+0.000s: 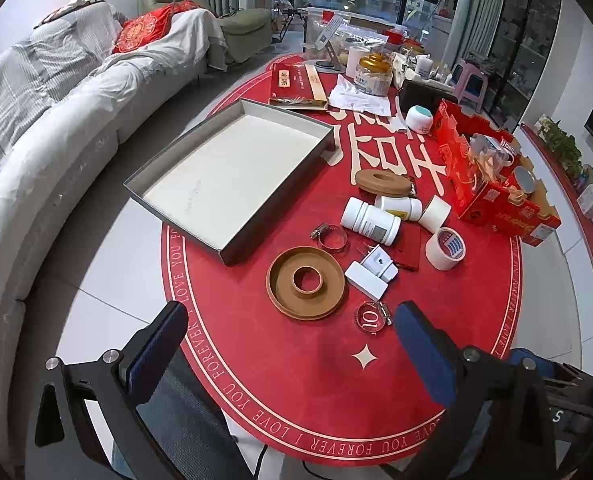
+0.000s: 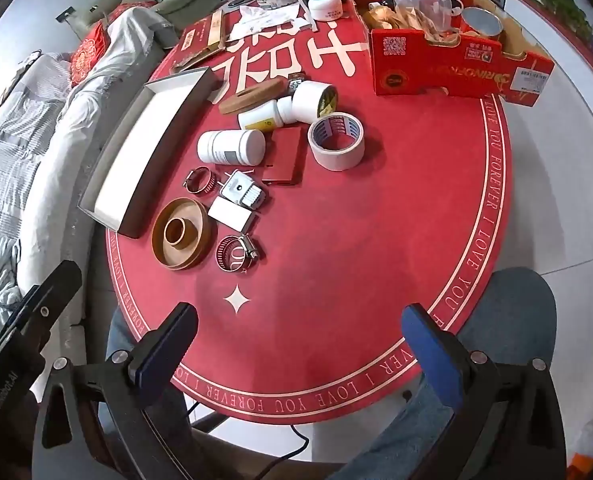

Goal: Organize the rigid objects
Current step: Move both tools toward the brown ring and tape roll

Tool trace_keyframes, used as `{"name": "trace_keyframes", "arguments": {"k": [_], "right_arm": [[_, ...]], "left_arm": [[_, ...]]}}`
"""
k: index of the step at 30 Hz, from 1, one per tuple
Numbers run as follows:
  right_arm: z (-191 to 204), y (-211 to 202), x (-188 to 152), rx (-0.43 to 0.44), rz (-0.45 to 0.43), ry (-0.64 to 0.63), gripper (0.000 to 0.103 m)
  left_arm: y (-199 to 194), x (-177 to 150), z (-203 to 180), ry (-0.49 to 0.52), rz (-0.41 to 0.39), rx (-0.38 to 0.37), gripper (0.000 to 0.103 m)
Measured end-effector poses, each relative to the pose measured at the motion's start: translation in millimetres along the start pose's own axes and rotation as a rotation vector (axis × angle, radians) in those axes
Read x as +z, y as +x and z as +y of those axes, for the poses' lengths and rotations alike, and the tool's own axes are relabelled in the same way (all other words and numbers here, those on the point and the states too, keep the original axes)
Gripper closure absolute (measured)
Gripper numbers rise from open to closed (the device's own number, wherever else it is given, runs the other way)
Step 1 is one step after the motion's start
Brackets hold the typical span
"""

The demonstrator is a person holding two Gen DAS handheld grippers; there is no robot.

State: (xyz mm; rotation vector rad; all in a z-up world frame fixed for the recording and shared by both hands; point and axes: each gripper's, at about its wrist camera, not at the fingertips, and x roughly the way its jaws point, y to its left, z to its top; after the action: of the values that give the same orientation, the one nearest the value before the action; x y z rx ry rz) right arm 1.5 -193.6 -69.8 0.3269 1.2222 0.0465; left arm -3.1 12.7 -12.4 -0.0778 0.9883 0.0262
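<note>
— Both claws sit nearest the lens: the left claw (image 1: 288, 344) has its jaws spread wide with nothing between them, and the right claw (image 2: 296, 336) is just as wide and just as bare. Each hovers over the near edge of the desk (image 2: 336, 272) with its round red mat.

— What lies just past them?

— A metal hose clamp (image 2: 236, 254) around a small clear disc, and beside it on the left a brown ring-shaped dish (image 2: 181, 233), open side up. Touching the clamp's far side is a flat white block (image 2: 231, 213), then a small grey-and-white device (image 2: 241, 192).

— And farther in?

— A second hose clamp (image 2: 201, 180), a white bottle (image 2: 231, 146) on its side, and a dark red wallet-like case (image 2: 285, 156) lying flat. To the right of that case stands a roll of white tape (image 2: 335, 141). Behind come a smaller white bottle (image 2: 265, 117), also on its side, a white tube (image 2: 313, 101) and a brown disc lid (image 1: 383, 182).

— Where is the tray?

— The shallow grey tray (image 1: 232, 254), white inside, sits on the left, overhanging the desk's edge. Farthest right stands a red cardboard box (image 2: 448, 66) holding a mug and ribbons.
</note>
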Motion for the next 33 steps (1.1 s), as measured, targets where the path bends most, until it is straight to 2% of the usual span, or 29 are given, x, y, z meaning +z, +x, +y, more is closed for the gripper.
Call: {"name": "trace_keyframes", "arguments": {"k": [9, 17, 19, 26, 33], "right_arm": [[-7.5, 5.8, 0.4, 0.011, 0.013, 0.019, 0.000], [-25.1, 9.8, -3.0, 0.008, 0.020, 0.066, 0.000], [-28.3, 13.7, -3.9, 0.008, 0.033, 0.077, 0.000], [-31.0, 24.5, -2.7, 0.003, 0.064, 0.075, 0.000], [-32.5, 35.1, -0.9, -0.011, 0.097, 0.077, 0.000]], "left_arm": [[9.9, -2.1, -2.2, -0.008, 0.033, 0.023, 0.000], [32.8, -0.7, 30.5, -0.174, 0.113, 0.030, 0.000], [39.5, -1.3, 33.2, -0.186, 0.133, 0.044, 0.000], [62.4, 1.7, 20.0, -0.106, 0.165, 0.055, 0.000], [109.1, 1.4, 2.2, -0.015, 0.248, 0.042, 0.000]]}}
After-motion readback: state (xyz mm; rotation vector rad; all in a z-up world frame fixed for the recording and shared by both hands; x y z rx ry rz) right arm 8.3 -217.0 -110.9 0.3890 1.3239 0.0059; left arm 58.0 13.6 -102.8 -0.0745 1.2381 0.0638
